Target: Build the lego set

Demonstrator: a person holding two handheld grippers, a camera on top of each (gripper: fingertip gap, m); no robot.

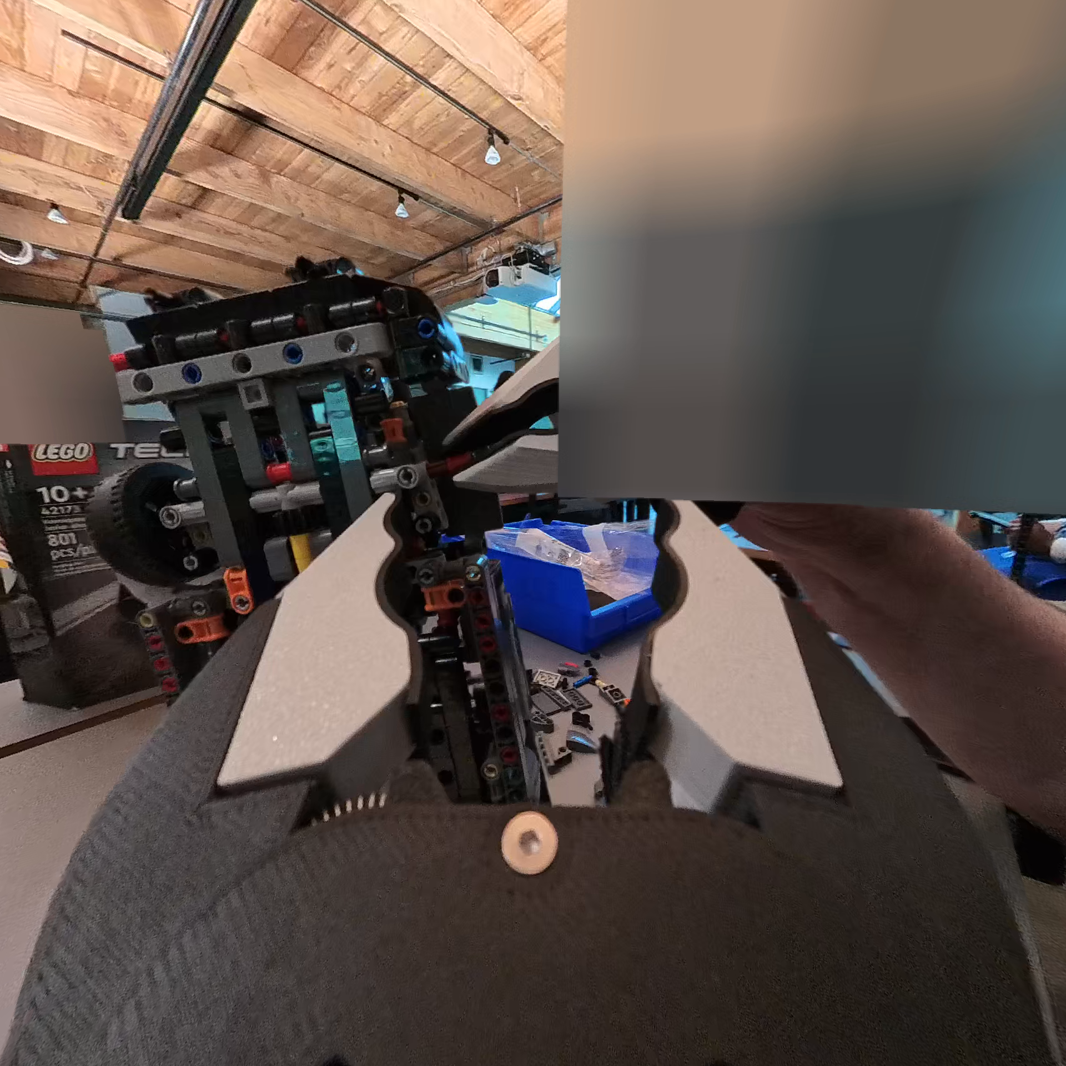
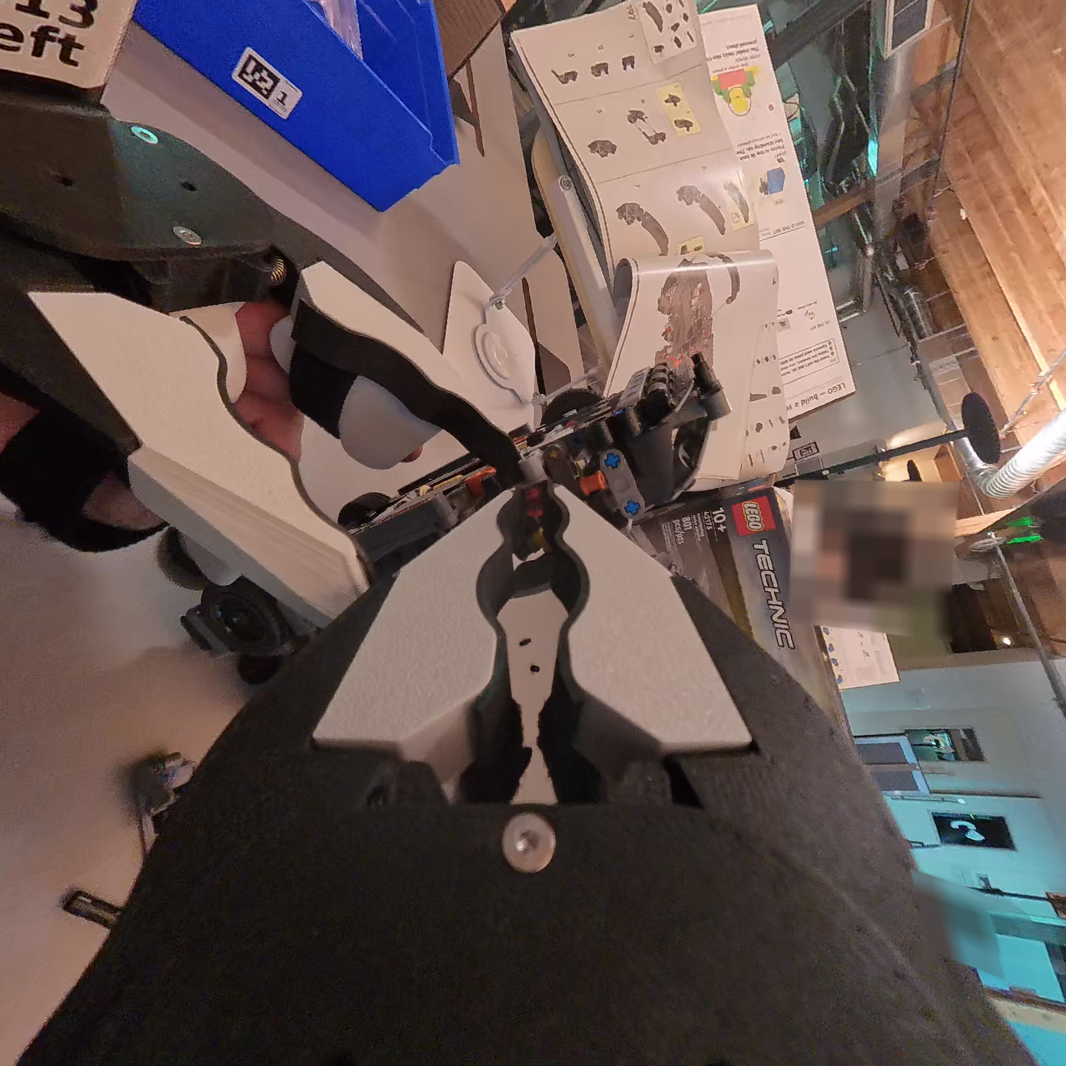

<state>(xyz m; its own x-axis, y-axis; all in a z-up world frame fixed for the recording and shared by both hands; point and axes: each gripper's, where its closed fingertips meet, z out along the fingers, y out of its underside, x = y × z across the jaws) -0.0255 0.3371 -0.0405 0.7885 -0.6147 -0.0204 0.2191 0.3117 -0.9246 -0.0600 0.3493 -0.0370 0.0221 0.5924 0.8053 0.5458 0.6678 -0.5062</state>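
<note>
Left wrist view. The left gripper (image 1: 528,577) has its grey fingers spread wide. The half-built black and grey Technic vehicle model (image 1: 300,438) sits against the left finger and runs down through the gap; the right finger stands clear of it, so I cannot tell whether the model is truly held or only braced. The model is tipped on end, one black wheel (image 1: 144,530) facing left. Behind it, far left, stands the dark cardboard set box (image 1: 63,577). Farther right on the grey table (image 1: 75,807) is a blue plastic parts bin (image 1: 582,594) with a clear bag inside, and a scatter of small dark loose pieces (image 1: 571,704) nearer to the camera. A person's forearm (image 1: 900,634) crosses at right.

Right wrist view. The right gripper (image 2: 533,507) has its fingertips pressed nearly together at a point on the model's end, over a small red part (image 2: 532,497); whether it pinches that part or only touches it is unclear. The open white instruction booklet (image 2: 692,346) stands just behind the model.

Judgement: a mid-build fitting step, one gripper steadying the chassis while the other seats a small connector. The next move calls for a straight push along the pin's axis while the model is kept from twisting.
</note>
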